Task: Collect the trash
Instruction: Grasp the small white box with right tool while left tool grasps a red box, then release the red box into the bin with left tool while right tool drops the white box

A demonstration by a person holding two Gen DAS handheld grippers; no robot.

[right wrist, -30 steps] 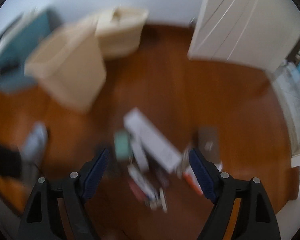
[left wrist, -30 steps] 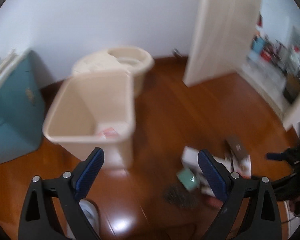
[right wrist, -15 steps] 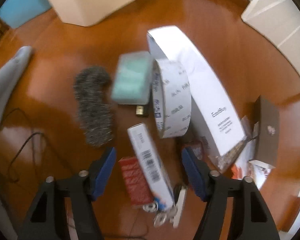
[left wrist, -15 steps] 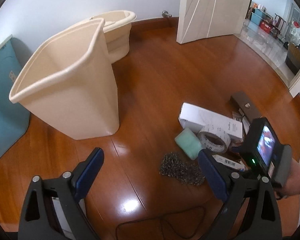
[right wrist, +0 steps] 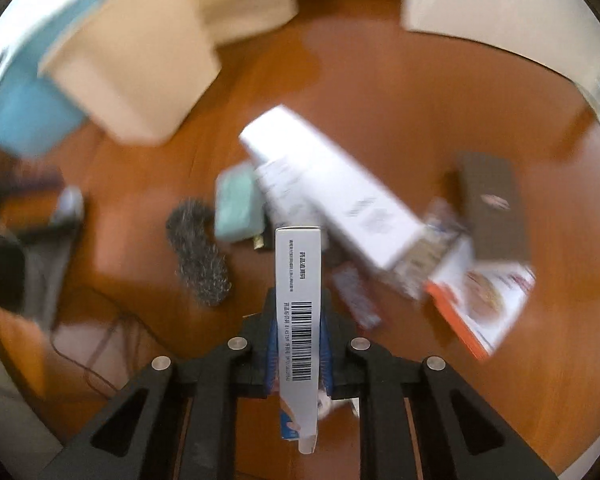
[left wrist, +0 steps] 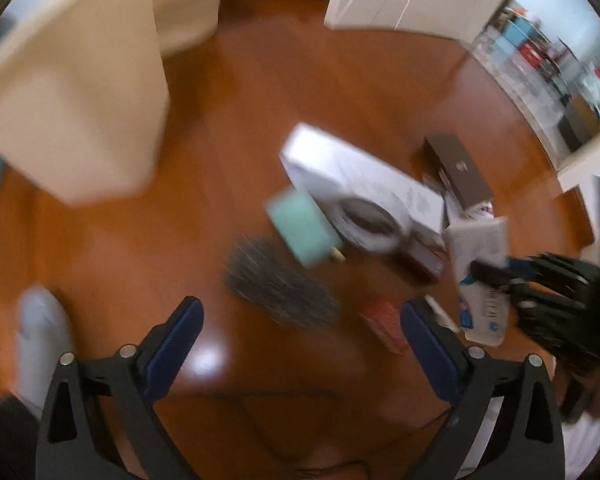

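Trash: slim white barcode box [right wrist: 298, 312] clamped between the blue pads of the right gripper [right wrist: 298, 350], sticking out ahead of the fingers. Beyond its tip on the floor [right wrist: 379, 100]: long white box [right wrist: 331, 188], green sponge [right wrist: 236, 208], steel scourer [right wrist: 200, 256]. Beige bin [right wrist: 136, 76] far ahead, left. Left gripper [left wrist: 301, 344] spread wide, holding nothing, scourer just ahead between its fingers

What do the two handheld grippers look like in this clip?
Both match: the left gripper and right gripper have black angular frames with triangular cut-outs, round silver bolt heads at the joints, and blue ribbed pads lining the fingers. No sleeves or markings are visible.
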